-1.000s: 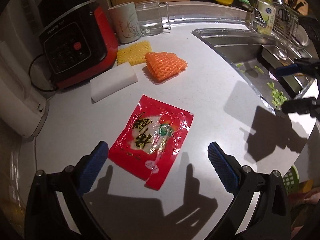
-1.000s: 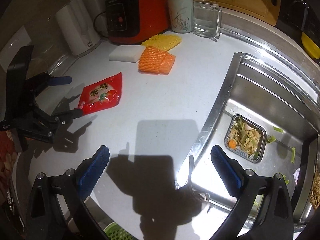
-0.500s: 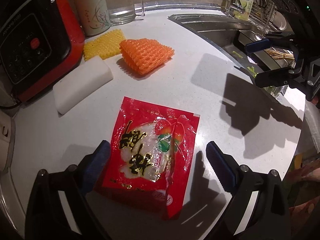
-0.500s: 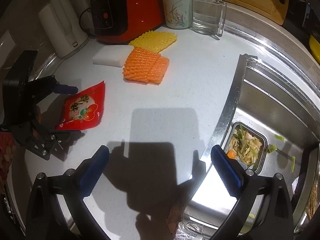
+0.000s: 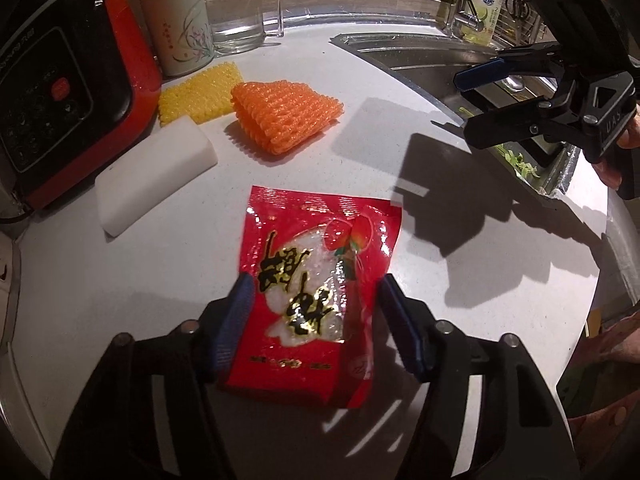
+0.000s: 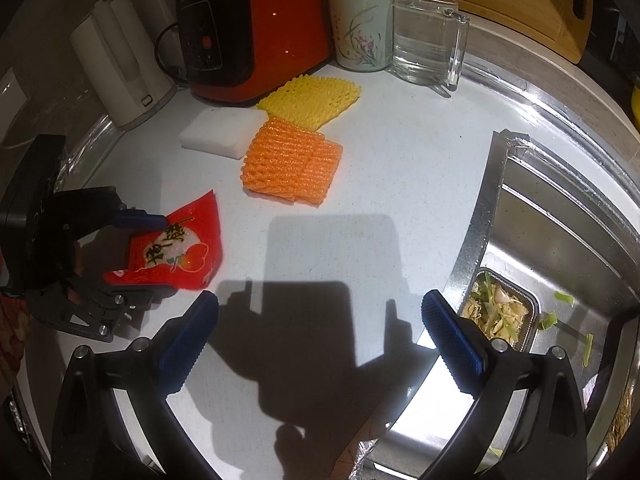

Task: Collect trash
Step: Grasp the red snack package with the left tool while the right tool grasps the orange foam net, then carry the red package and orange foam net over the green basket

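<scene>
Two claws work over a pale speckled worktop (image 5: 500, 288). The left claw (image 5: 312, 320) points down at a flat red plastic snack wrapper with black characters and a clear window (image 5: 316, 280), which lies on the worktop. Its jaws have just been closing and now stand narrow, one blue pad against each long edge of the wrapper; the near end of the wrapper bows up between them, though whether the pads truly squeeze it is hard to tell. In the right wrist view the same wrapper (image 6: 180, 248) is partly hidden behind the left claw's black frame.

The right claw (image 6: 320, 332) hangs wide with nothing between its blue pads, above bare worktop beside the rim of a steel sink (image 6: 560, 240). Its own shadow darkens the surface below. In the sink sits a small foil tray of vegetable scraps (image 6: 496, 312), its near corner cut off by the right pad, with green bits loose around it.

Further back lie a folded orange foam fruit net (image 5: 288, 112), touching a yellow foam net (image 5: 200, 92), and a white foam block (image 5: 156, 176). Behind them stand a red and black cooker (image 5: 72, 92), a floral ceramic cup (image 5: 180, 28) and a clear glass mug (image 5: 240, 16). A white kettle (image 6: 120, 60) is seen only from the right wrist.
</scene>
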A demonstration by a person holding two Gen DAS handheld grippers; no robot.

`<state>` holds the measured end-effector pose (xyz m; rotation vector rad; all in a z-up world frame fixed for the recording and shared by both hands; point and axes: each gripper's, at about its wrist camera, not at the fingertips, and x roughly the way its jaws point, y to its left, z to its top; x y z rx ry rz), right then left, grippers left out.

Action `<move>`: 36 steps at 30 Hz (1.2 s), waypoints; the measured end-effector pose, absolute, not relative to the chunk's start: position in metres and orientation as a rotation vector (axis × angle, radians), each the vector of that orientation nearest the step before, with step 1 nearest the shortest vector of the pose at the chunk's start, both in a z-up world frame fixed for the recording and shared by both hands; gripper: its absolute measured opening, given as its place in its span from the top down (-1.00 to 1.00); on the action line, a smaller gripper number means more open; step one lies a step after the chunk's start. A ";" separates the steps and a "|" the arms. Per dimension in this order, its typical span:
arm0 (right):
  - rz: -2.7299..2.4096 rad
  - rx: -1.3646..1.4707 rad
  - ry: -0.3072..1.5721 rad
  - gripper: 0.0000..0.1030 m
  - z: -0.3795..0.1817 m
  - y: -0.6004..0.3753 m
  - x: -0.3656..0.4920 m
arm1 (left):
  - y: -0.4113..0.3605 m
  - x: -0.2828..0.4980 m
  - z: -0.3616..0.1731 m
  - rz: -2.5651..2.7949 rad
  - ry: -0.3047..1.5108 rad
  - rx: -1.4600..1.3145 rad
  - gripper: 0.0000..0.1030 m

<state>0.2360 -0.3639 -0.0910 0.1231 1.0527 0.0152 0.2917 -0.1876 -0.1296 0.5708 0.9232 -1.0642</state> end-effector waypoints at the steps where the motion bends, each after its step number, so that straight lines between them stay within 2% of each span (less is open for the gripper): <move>1: 0.017 0.127 1.051 -0.95 -0.091 -0.364 0.237 | -0.187 0.293 -0.129 -1.057 0.924 0.565 0.04; 6: 0.027 0.137 1.033 -0.95 -0.090 -0.364 0.247 | -0.184 0.293 -0.129 -1.032 0.910 0.530 0.22; 9: 0.029 0.146 1.025 -0.95 -0.090 -0.364 0.254 | -0.184 0.289 -0.129 -1.021 0.910 0.505 0.50; 17: 0.010 0.126 0.985 -0.95 -0.095 -0.359 0.290 | -0.176 0.280 -0.121 -0.931 0.911 0.415 0.58; 18: 0.003 0.123 0.978 -0.95 -0.095 -0.358 0.296 | -0.174 0.279 -0.119 -0.913 0.914 0.402 0.76; 23: -0.030 0.126 0.961 -0.95 -0.102 -0.354 0.329 | -0.160 0.269 -0.110 -0.831 0.925 0.318 0.76; 26: -0.038 0.116 0.981 -0.70 -0.109 -0.350 0.342 | -0.152 0.265 -0.107 -0.807 0.941 0.253 0.76; 28: -0.027 0.125 0.999 -0.32 -0.114 -0.348 0.347 | -0.148 0.262 -0.106 -0.788 0.943 0.232 0.76; 30: -0.018 0.137 1.002 -0.13 -0.115 -0.347 0.348 | -0.145 0.258 -0.104 -0.767 0.943 0.222 0.76; 31: -0.014 0.142 0.998 0.09 -0.115 -0.347 0.346 | -0.143 0.257 -0.103 -0.758 0.944 0.216 0.77; 33: -0.001 0.149 0.988 0.30 -0.112 -0.346 0.341 | -0.141 0.253 -0.100 -0.745 0.942 0.202 0.77; 36: 0.015 0.155 0.979 0.40 -0.107 -0.344 0.329 | -0.138 0.245 -0.092 -0.716 0.934 0.177 0.77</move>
